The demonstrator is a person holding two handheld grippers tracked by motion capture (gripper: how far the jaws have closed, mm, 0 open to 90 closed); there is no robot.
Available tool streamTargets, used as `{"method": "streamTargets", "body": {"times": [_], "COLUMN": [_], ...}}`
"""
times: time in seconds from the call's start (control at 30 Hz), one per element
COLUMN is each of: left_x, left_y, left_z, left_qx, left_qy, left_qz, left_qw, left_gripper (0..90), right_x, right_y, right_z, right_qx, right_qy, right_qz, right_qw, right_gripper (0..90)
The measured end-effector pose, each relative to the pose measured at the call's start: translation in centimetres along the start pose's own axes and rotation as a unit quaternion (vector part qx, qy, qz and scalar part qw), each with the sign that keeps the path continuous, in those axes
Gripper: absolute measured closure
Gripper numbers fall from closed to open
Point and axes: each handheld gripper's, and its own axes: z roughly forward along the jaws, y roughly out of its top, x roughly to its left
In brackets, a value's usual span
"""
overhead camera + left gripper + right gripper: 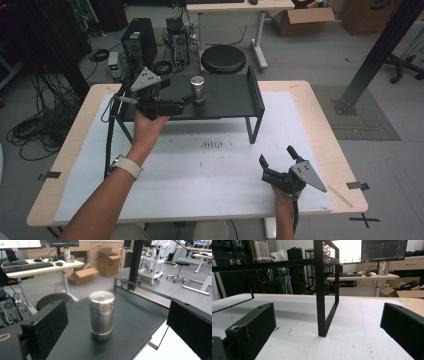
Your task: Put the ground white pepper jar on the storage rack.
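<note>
A brushed-steel canister [198,89] with a lid stands upright on a black raised shelf [230,97] at the back of the table. My left gripper [182,96] is over the shelf's left part, open, its jaws pointing at the canister. In the left gripper view the canister [101,315] stands a little beyond and between the wide-apart jaws of the left gripper [116,323], untouched. My right gripper [276,155] rests open near the table's front right, with nothing in it. The right gripper [329,326] faces the shelf leg [322,302], with the canister [259,251] at upper left.
A white mat [200,165] covers the wooden table. The shelf has a raised rim [255,85] on its right end. Behind the table are a black stool [223,58], a computer tower [139,37] with cables, and a desk. A black slanted post [380,50] rises at the right.
</note>
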Motion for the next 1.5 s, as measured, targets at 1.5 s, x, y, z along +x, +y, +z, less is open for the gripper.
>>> {"method": "streamTargets", "body": {"times": [1.5], "left_x": [-0.1], "left_y": [-7.3], "left_z": [-9.1], "left_qx": [-0.071], "left_qy": [-0.034], "left_qz": [0.000], "left_qw": [0.9969], "left_gripper": [4.2], "right_x": [0.3], "right_y": [0.0], "right_z": [0.2], "right_qx": [0.007], "right_qy": [-0.001], "right_qz": [-0.015], "right_qw": [0.9999], "right_gripper": [0.0]}}
